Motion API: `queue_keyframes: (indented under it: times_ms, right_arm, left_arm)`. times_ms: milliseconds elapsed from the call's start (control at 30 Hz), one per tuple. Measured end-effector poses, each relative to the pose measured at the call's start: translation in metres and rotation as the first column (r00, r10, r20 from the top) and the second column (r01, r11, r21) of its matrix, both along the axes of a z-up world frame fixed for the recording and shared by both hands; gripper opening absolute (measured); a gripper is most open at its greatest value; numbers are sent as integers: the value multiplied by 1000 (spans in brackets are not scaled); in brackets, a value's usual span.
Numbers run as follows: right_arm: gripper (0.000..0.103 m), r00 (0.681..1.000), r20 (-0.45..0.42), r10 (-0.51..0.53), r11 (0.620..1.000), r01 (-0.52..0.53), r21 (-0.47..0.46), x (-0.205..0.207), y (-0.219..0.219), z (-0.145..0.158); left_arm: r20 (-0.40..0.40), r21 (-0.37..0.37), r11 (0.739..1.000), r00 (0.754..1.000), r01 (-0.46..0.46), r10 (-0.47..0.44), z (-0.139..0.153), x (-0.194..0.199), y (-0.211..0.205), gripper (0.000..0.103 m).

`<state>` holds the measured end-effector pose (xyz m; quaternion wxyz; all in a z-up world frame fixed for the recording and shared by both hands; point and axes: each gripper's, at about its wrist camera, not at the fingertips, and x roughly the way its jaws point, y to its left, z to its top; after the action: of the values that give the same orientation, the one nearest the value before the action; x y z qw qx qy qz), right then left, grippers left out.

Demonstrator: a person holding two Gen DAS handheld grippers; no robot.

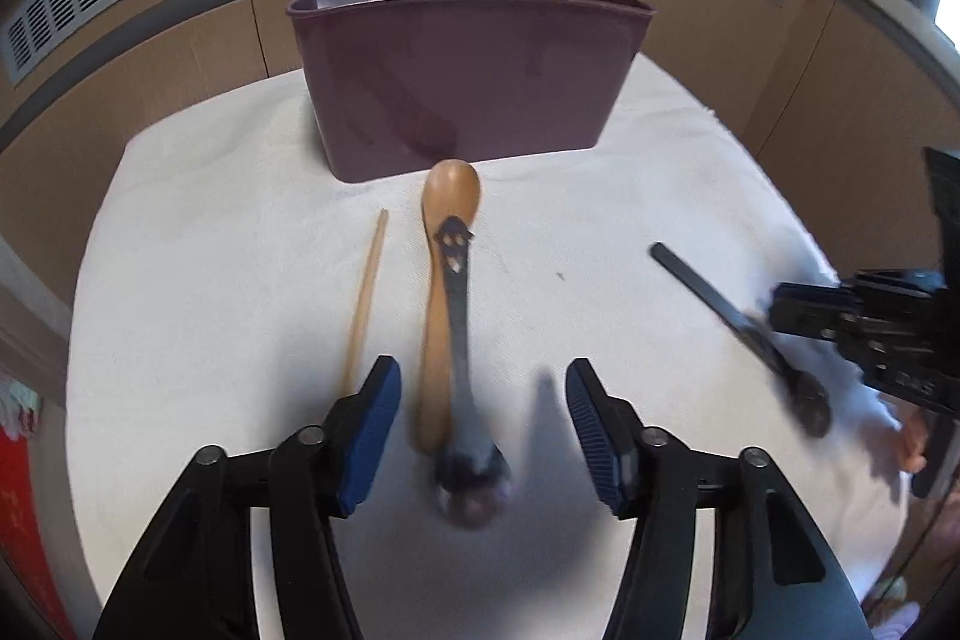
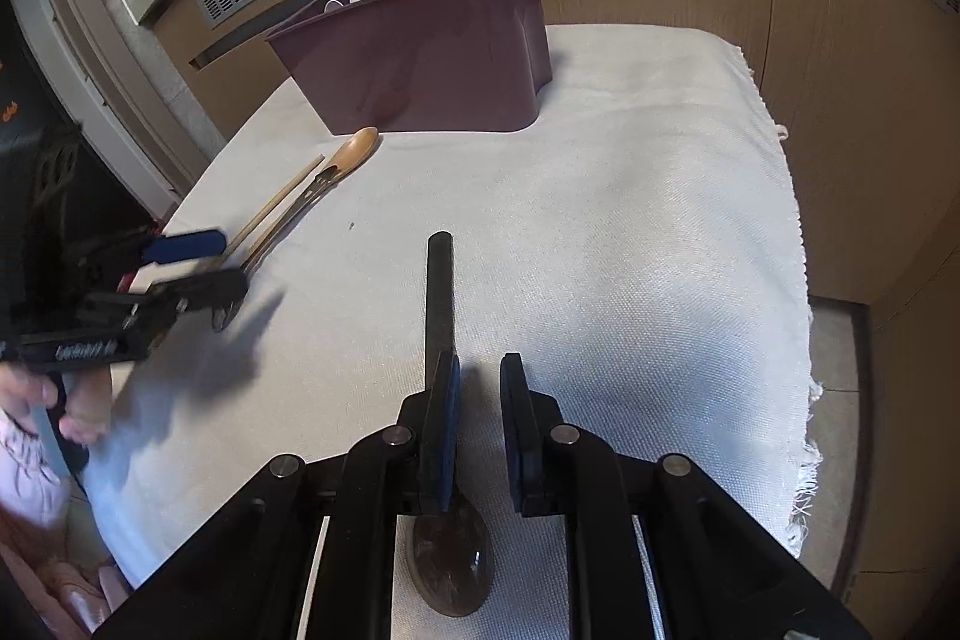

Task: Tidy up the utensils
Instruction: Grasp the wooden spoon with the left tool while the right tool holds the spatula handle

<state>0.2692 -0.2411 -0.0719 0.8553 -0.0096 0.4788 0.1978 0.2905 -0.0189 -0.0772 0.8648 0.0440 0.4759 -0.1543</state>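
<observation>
Pickup stage, utensils not yet binned.
I see left gripper point(image 1: 483, 430) jaws apart over metal spoon point(image 1: 465, 382); right gripper point(image 2: 480, 424) jaws narrowly apart beside black spoon point(image 2: 441, 304); next, close.

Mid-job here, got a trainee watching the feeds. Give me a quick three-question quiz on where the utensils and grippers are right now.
1. True or false: the left gripper is shut on the wooden spoon.
2. Which utensil lies under the right gripper: A) black spoon, B) chopstick, C) wooden spoon?
3. Fill in: the maroon caddy stands on the white ____.

Key
1. False. Its jaws are wide open, and the wooden spoon and a dark metal spoon lie between them on the cloth.
2. A. The black handle points away from the fingers, which look partly open.
3. Cloth.
</observation>
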Motion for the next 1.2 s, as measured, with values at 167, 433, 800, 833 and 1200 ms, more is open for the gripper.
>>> queue_keyframes:
  times_ms: [167,433,800,833,1200]
  right_arm:
    - [13,999,35,12,1000,-11,-24,-10,-1,5]
    - [13,998,55,27,999,-25,-35,-12,3,7]
    - [15,996,37,84,986,-78,-147,16,46,-6]
    - [15,996,32,80,983,-74,-166,19,49,-7]
    - [11,995,14,99,965,-92,-246,13,58,-13]
  left_arm:
    - [-66,22,999,998,-23,24,-13,27,0,38]
    - [-11,-70,998,1000,7,-8,2,11,7,11]
    - [162,-170,983,982,-66,94,40,-35,30,11]
    - [164,-181,981,982,-65,95,41,-38,32,11]
    - [64,-203,978,996,-53,67,16,-44,27,11]
